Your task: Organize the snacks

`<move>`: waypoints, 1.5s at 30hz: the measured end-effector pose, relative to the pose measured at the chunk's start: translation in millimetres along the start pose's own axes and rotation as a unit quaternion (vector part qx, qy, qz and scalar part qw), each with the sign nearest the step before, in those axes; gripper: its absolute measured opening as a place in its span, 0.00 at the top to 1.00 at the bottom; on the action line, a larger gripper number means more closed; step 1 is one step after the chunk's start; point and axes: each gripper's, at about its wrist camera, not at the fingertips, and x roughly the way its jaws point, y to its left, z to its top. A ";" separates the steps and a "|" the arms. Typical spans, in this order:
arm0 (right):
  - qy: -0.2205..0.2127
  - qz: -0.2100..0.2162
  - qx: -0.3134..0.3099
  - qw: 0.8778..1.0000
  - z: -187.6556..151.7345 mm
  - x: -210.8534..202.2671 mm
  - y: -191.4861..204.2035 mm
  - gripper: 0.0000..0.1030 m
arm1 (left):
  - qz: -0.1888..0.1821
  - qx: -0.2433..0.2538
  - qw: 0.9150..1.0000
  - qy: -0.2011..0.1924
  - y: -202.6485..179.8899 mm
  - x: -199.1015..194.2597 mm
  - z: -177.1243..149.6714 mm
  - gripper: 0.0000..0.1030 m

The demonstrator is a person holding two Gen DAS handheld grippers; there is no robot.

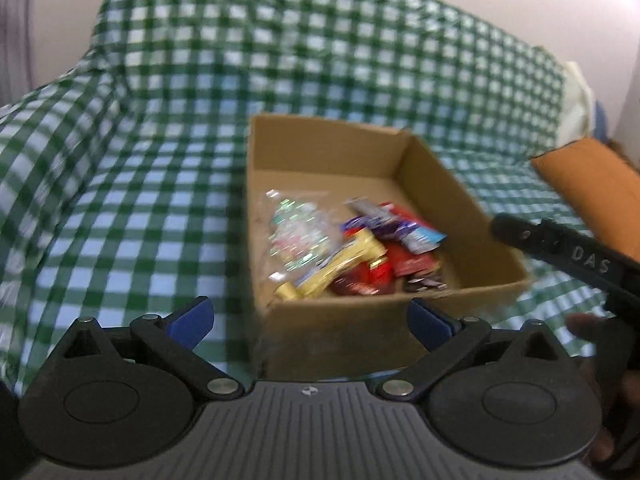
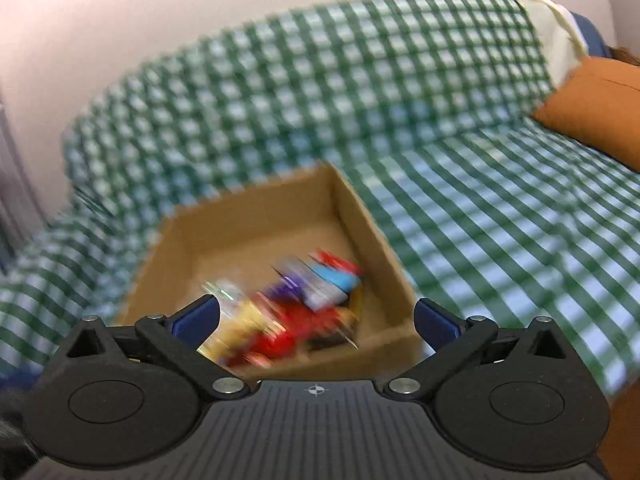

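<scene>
An open cardboard box (image 1: 332, 148) stands on a sofa under a green checked cloth (image 1: 120, 208). Inside lie several snack packets: a clear crinkly bag (image 1: 296, 232), a yellow wrapper (image 1: 332, 272), red packets (image 1: 404, 260) and a purple-and-blue one (image 1: 400, 228). My left gripper (image 1: 310, 322) hangs open in front of the box's near wall, with nothing between its blue pads. The right wrist view, blurred, shows the same box (image 2: 256, 224) and snack packets (image 2: 296, 312). My right gripper (image 2: 316, 322) is open and empty over the near corner. Its black body (image 1: 568, 256) shows at the right of the left wrist view.
An orange cushion (image 2: 596, 108) lies on the sofa seat to the right of the box, with a cream pillow (image 2: 556, 36) behind it. A pale wall (image 2: 120, 20) rises behind the backrest. The checked seat (image 2: 500, 220) stretches out on both sides of the box.
</scene>
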 end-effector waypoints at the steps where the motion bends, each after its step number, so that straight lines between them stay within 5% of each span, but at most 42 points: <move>1: 0.004 -0.007 -0.009 1.000 -1.7 3.8 2.7 0.00 | 0.004 -0.003 1.000 0.002 2.4 2.2 -1.6 0.00; 19: 0.033 -0.007 -0.068 0.997 -12.8 19.1 11.0 0.00 | 0.023 -0.021 0.999 0.023 -5.4 21.1 -3.0 0.00; 45: 0.031 -0.001 -0.069 0.997 -11.6 21.7 13.2 0.00 | 0.032 -0.020 0.999 0.025 -4.0 22.1 1.4 0.00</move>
